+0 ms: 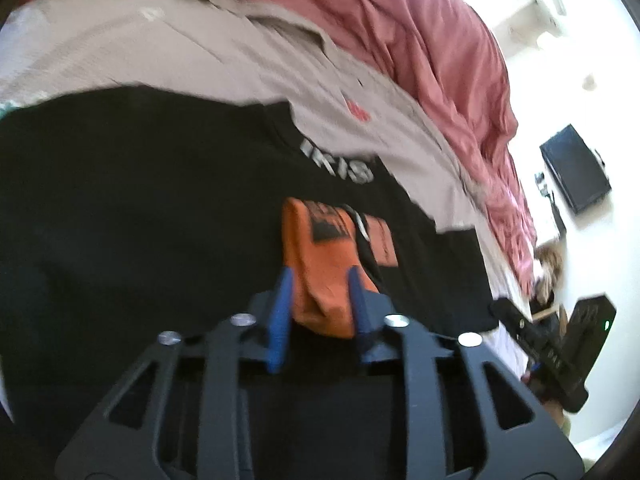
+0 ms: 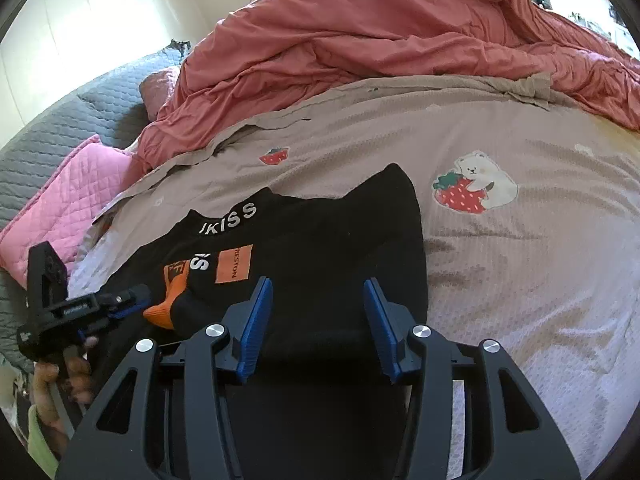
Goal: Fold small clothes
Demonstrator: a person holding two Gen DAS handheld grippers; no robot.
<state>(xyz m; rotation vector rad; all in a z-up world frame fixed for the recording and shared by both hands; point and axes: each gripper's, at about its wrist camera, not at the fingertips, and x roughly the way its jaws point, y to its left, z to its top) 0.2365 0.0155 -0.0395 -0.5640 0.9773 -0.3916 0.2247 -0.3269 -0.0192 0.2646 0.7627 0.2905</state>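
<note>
A small black sweater (image 2: pixel 340 240) with "IKISS" on the collar and orange patches lies flat on the bed. Its orange cuff (image 1: pixel 320 248) is folded in over the chest. In the left wrist view the cuff sits between the blue fingers of my left gripper (image 1: pixel 320 276), which flank it without visibly squeezing it. The right wrist view shows that gripper (image 2: pixel 136 298) at the sweater's left edge with its tips at the cuff (image 2: pixel 168 300). My right gripper (image 2: pixel 318 284) hovers over the sweater's lower part, jaws wide apart, with nothing between them.
The sweater rests on a beige bedspread (image 2: pixel 520 260) with a bear-and-strawberry print. A rumpled red duvet (image 2: pixel 360 40) is heaped behind it. A pink pillow (image 2: pixel 80 200) and a grey quilt (image 2: pixel 60 120) lie to the left. A person's hand (image 2: pixel 72 376) holds the left gripper.
</note>
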